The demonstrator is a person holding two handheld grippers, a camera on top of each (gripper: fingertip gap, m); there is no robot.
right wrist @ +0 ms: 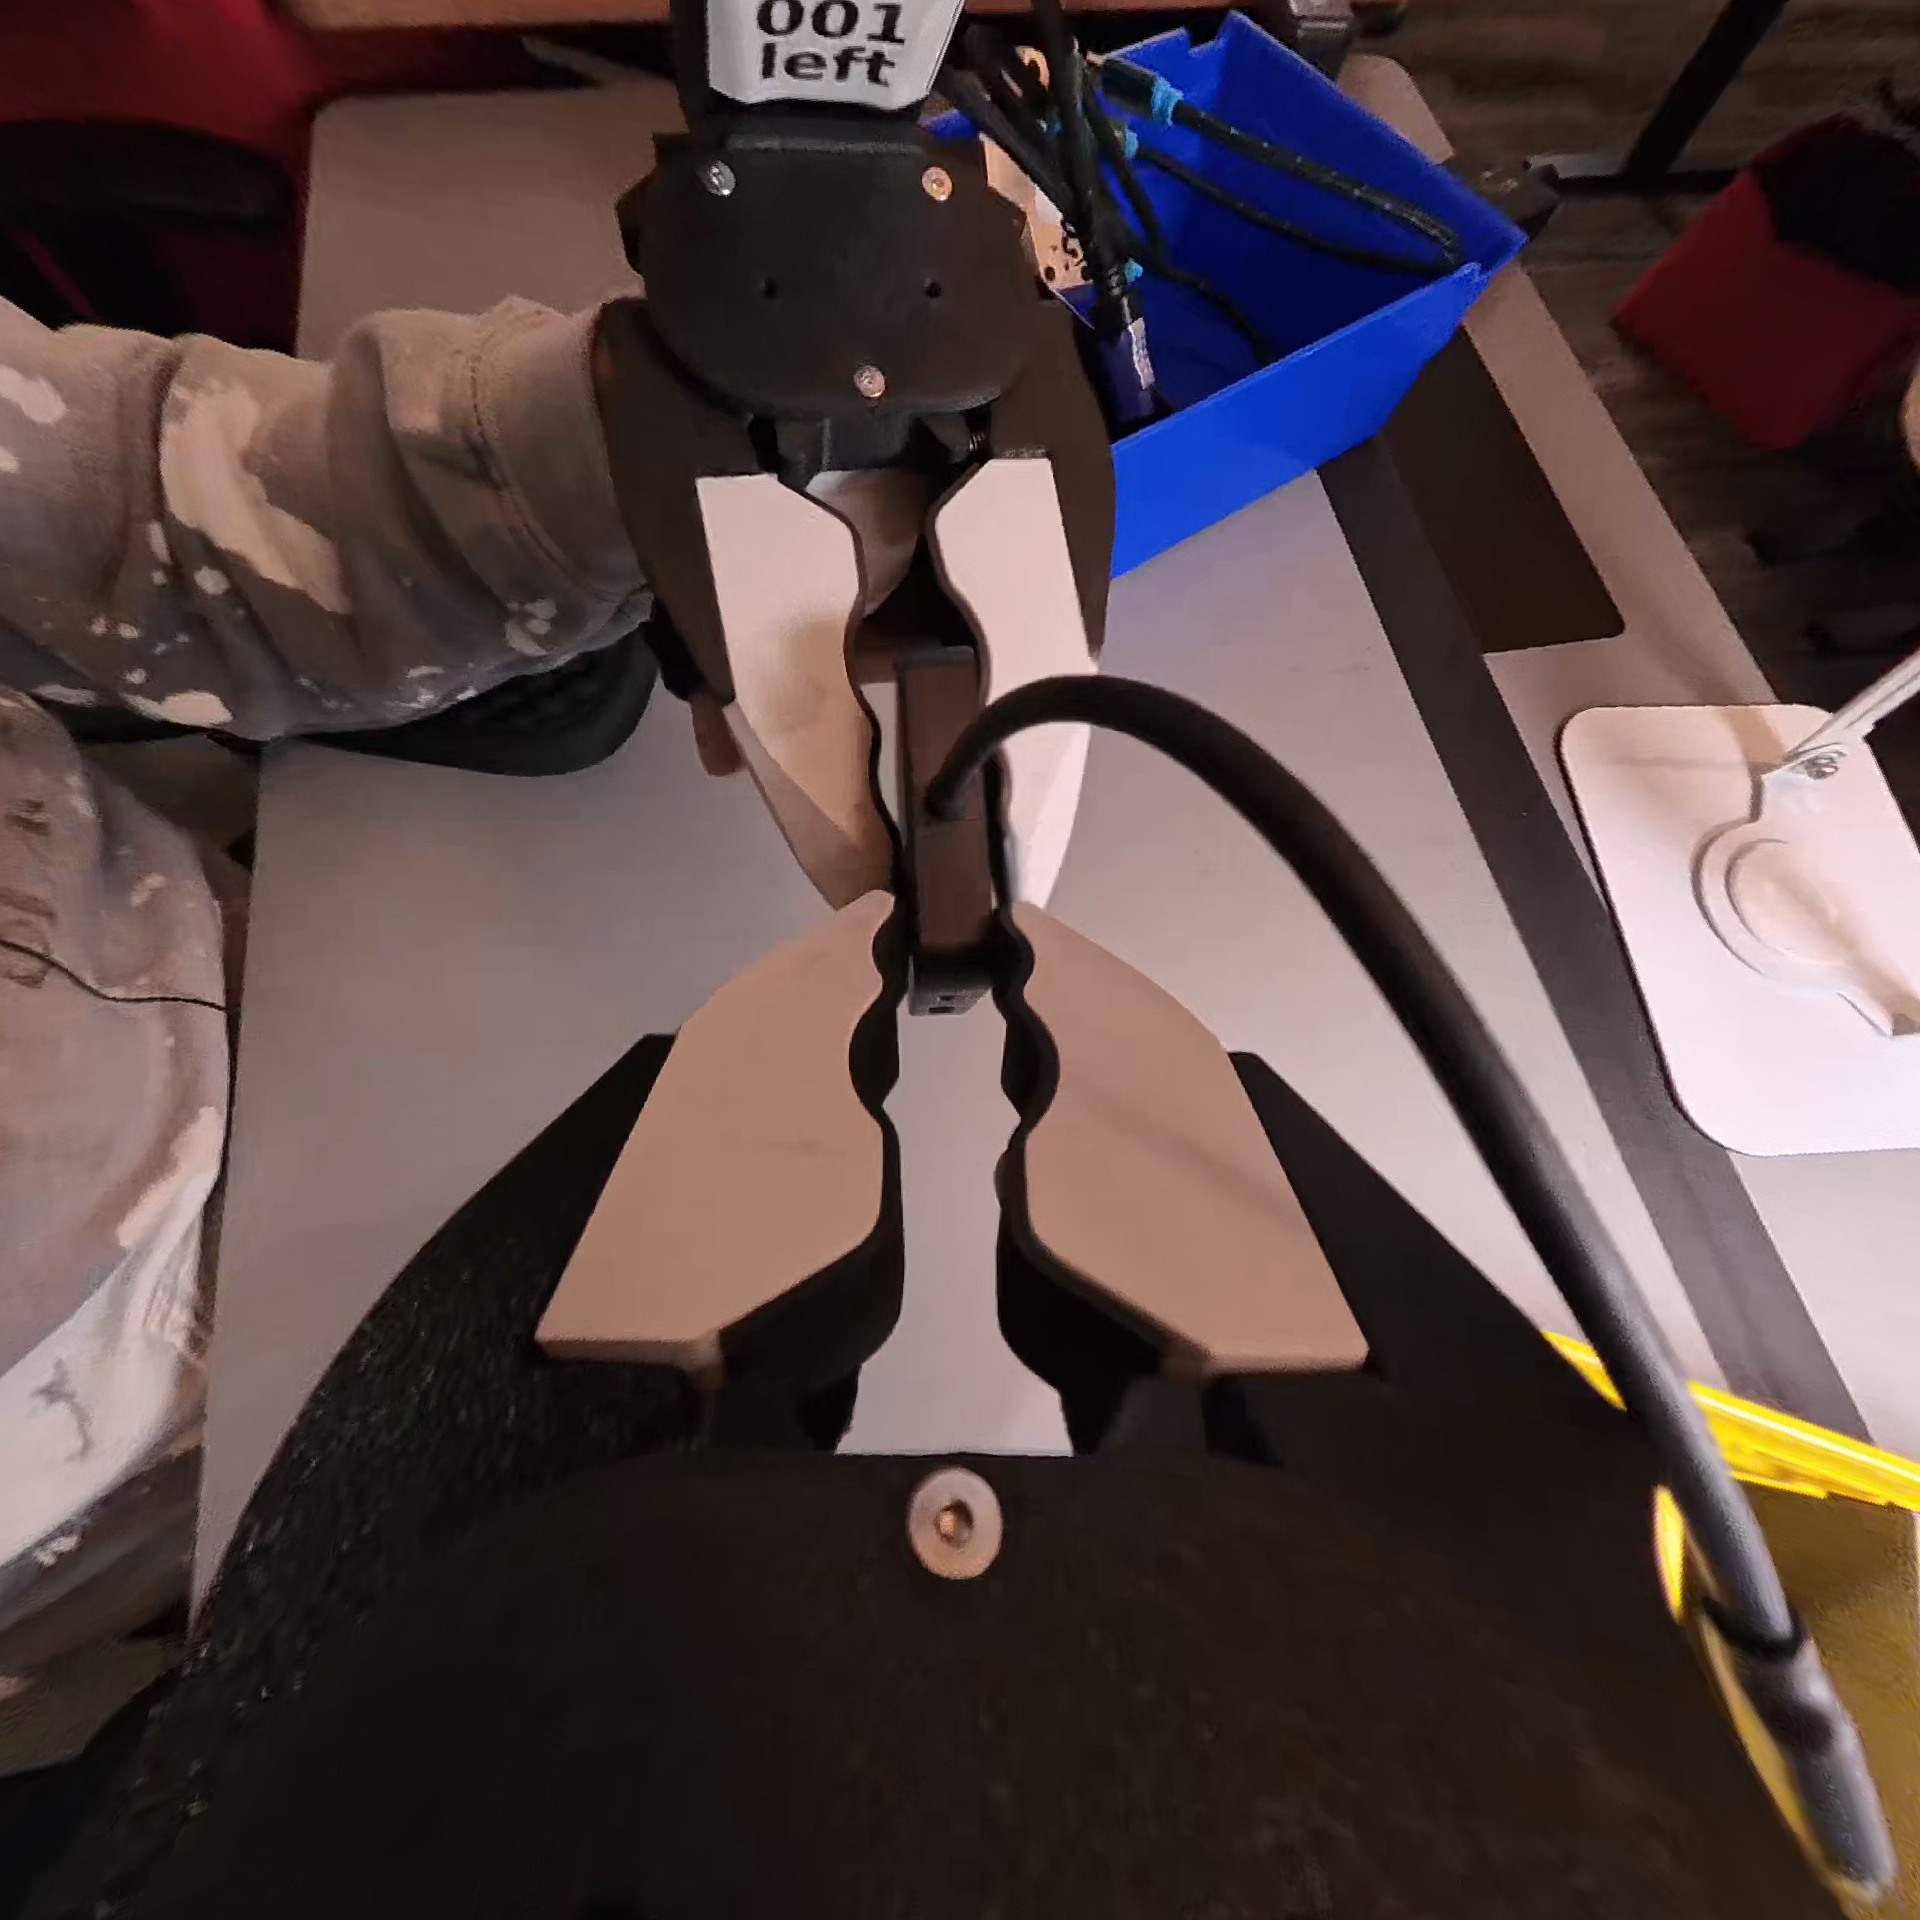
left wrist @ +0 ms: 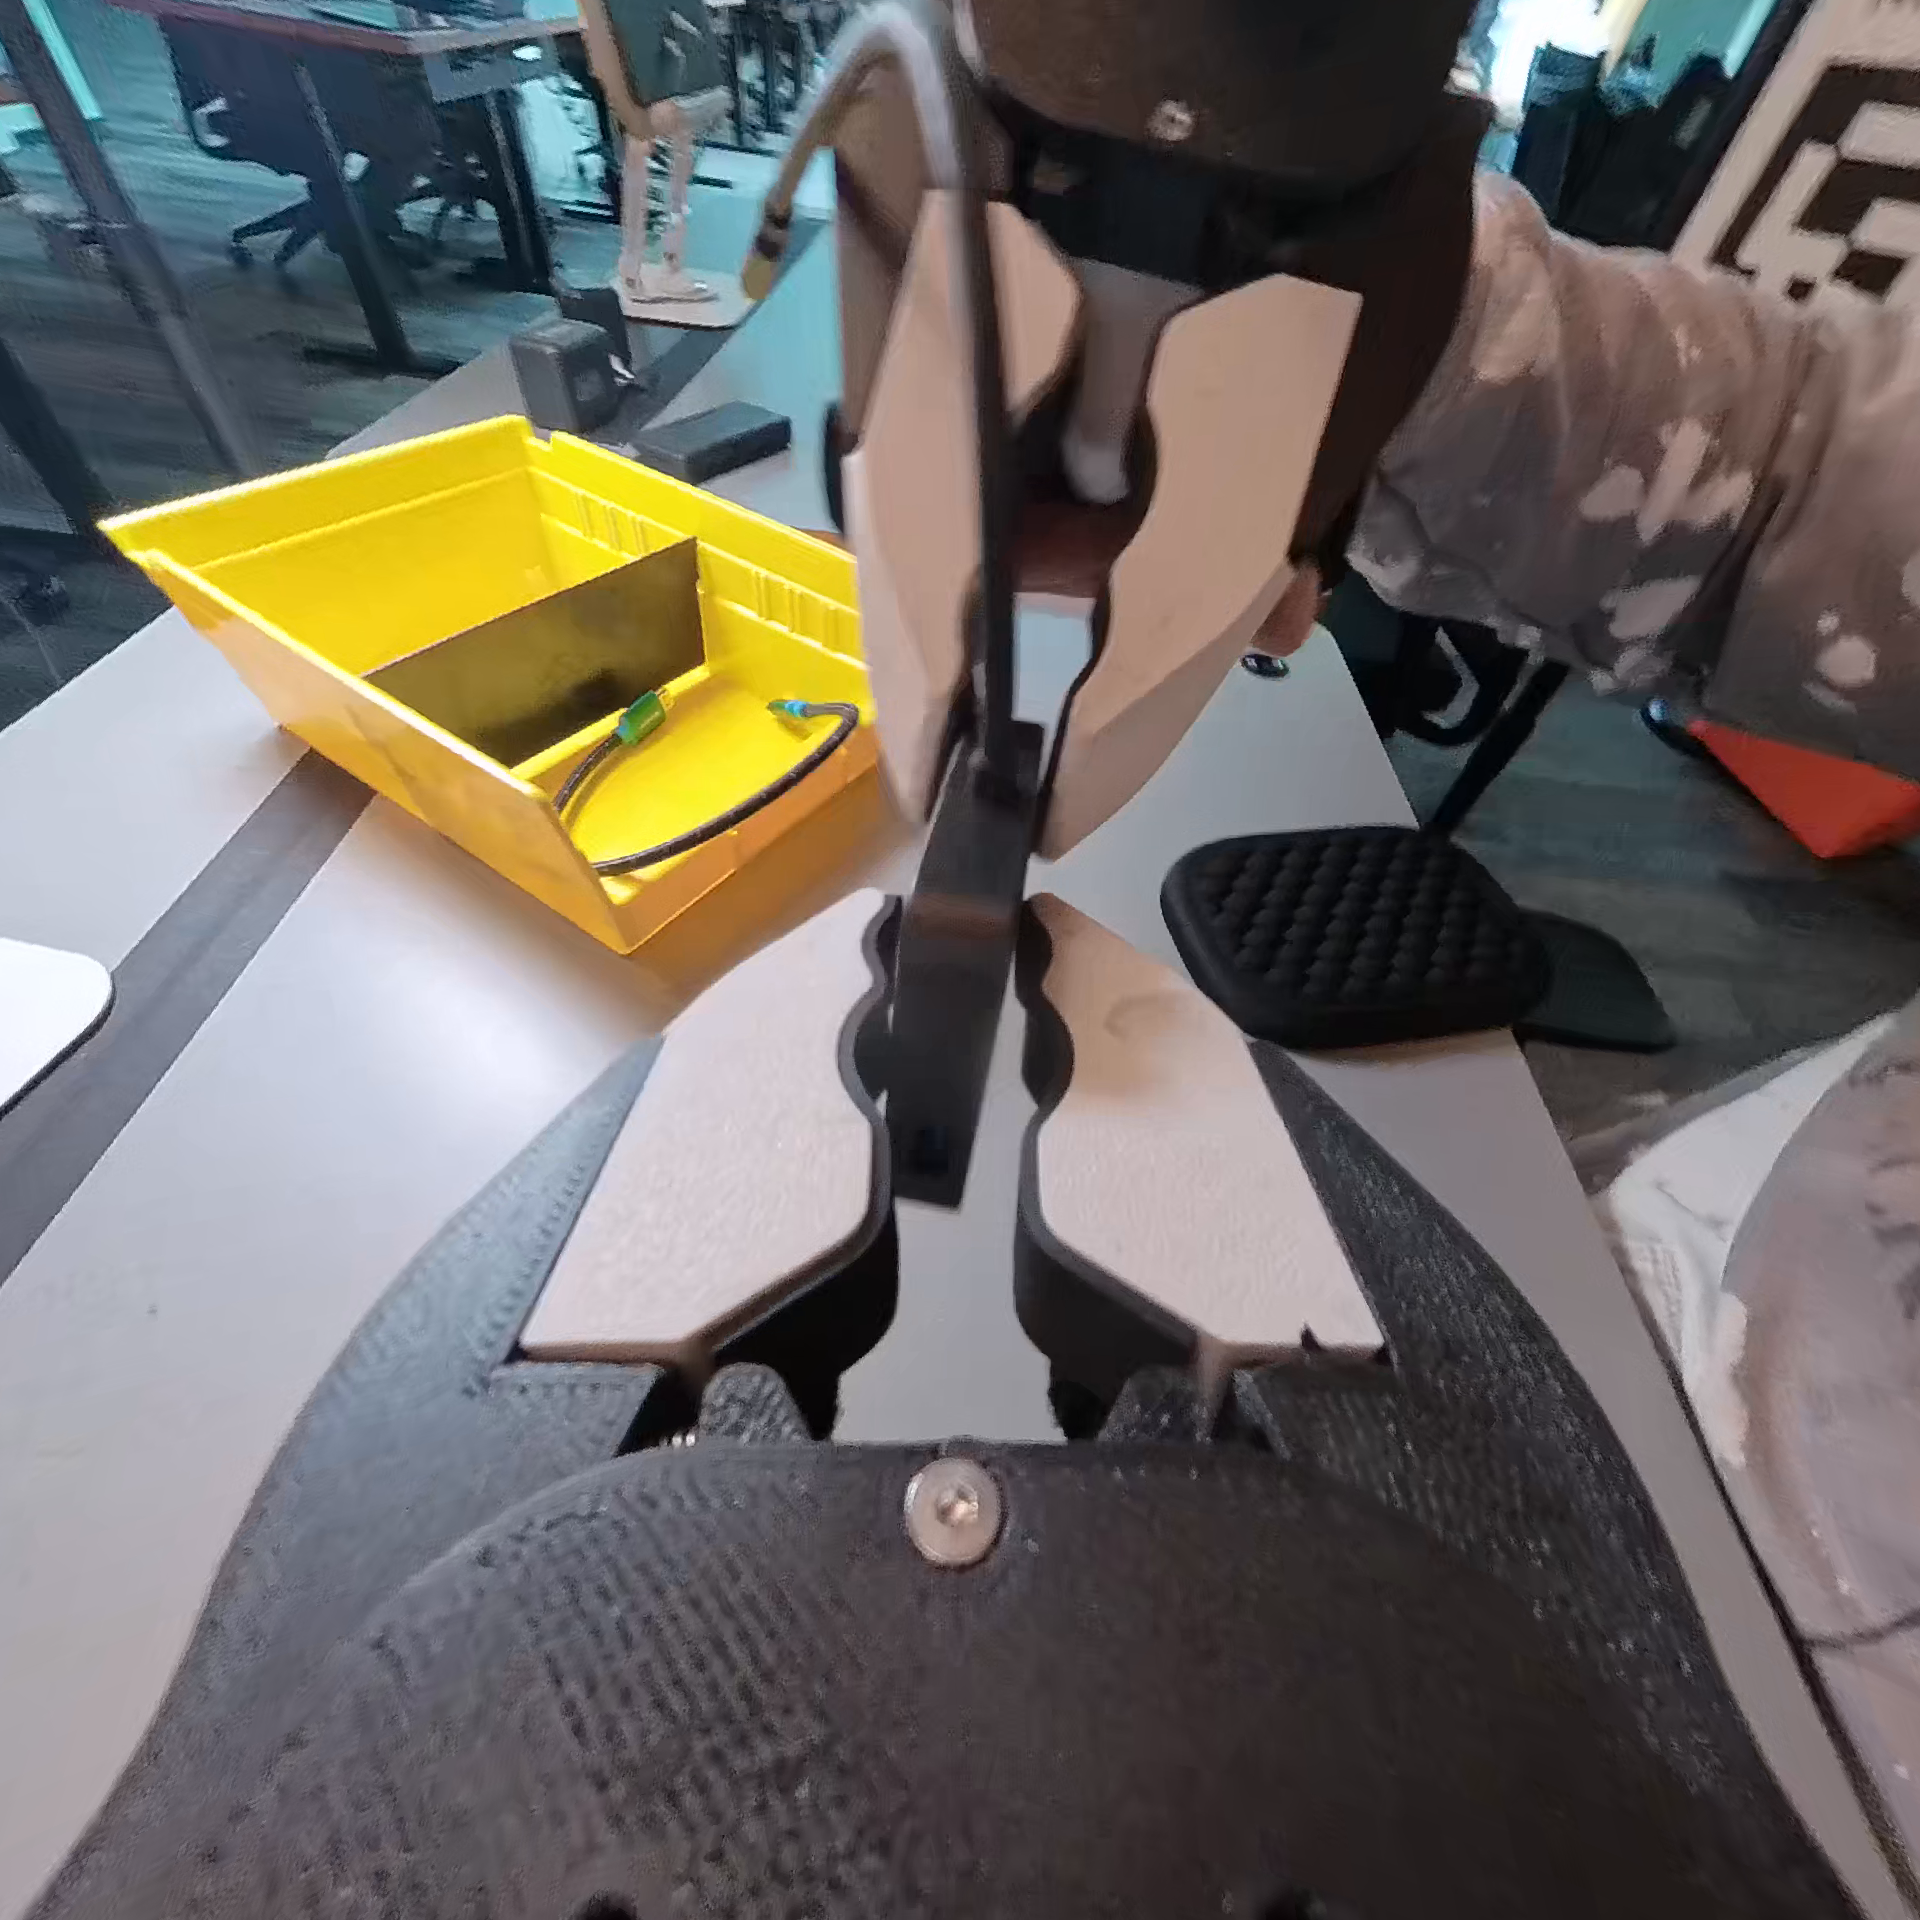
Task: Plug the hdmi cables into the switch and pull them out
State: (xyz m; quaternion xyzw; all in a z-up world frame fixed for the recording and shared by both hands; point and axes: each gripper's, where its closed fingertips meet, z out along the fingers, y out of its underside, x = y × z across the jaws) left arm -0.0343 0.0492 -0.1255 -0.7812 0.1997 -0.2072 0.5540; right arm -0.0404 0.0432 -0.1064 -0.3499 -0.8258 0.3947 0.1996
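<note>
Above grey table (left wrist: 312, 1143), both claws (left wrist: 951, 914) clamp switch (left wrist: 951, 997).

We find print in two places, and one more that may bear some. A white label (right wrist: 826, 52) with dark printed characters, digits above a short word, sits on top of the left gripper (right wrist: 945, 873) in the right wrist view. A black-and-white square code marker (left wrist: 1808, 187) shows at the upper right of the left wrist view; what it stands on is cut off. Small tags (right wrist: 1138, 358) hang on the cables in the blue bin (right wrist: 1299, 416), too small for us to read.
</note>
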